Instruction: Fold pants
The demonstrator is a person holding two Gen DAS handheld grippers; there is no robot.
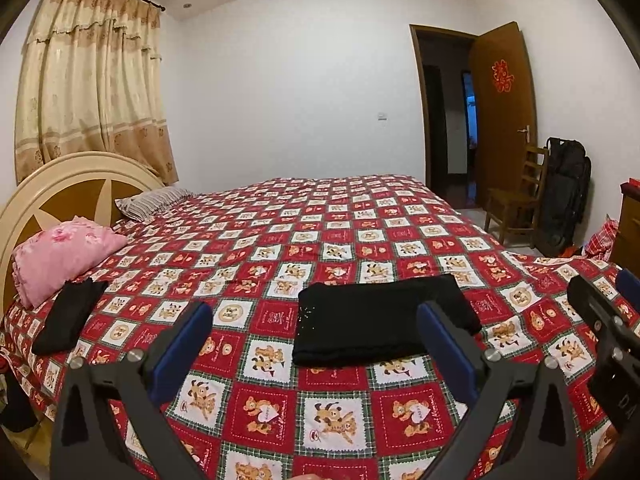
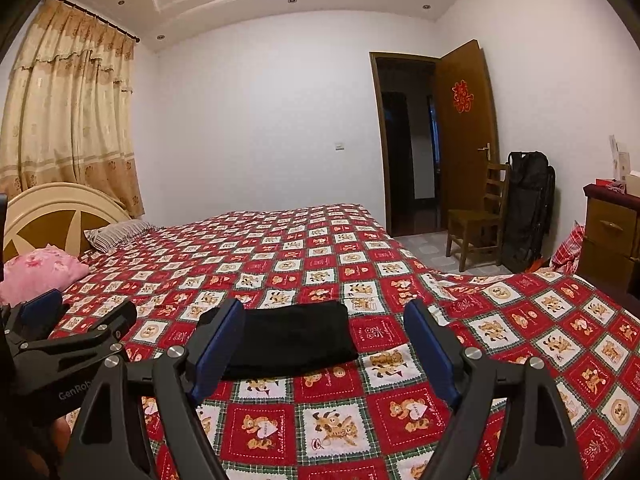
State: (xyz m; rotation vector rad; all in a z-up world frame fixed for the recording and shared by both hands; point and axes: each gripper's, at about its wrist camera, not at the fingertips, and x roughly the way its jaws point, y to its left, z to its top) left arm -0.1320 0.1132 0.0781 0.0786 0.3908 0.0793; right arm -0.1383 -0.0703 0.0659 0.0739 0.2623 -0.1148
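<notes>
**Folded black pants at 12 o'clock, both grippers spread and empty**

Black pants (image 1: 382, 320) lie on the bear-print bedspread (image 1: 320, 412) as a compact folded rectangle, long axis running 9-to-3 across both views. Looks already folded; layers can't be counted, fabric too dark.

Left gripper (image 1: 316, 336): blue pads wide apart, nothing between them. Pants sit at 12 to 1 o'clock ahead of it, the right-hand pad overlapping the pants' right edge in view; contact unclear, probably hovering above.

Right gripper (image 2: 326, 330): also spread, holding nothing. Pants at 11 to 12 o'clock, the left-hand pad crossing their left edge in view. The bundle lies between the two tools and near both; neither is clearly closer.

Second dark garment (image 1: 70, 316), rolled or folded, lies at 9 o'clock near the pink pillow (image 1: 64, 256), well apart from the pants. Could be finished work, can't confirm.

Containers: none on the bed. Brown drawer cabinet (image 2: 610, 226) at 3 o'clock, drawers shut, contents hidden; small boxes on top. Black bag (image 2: 528, 204) beside the wooden chair (image 2: 476, 220), contents not visible.

Judgement: task near done; any next move is a final tidy or shifting the bundle.
</notes>
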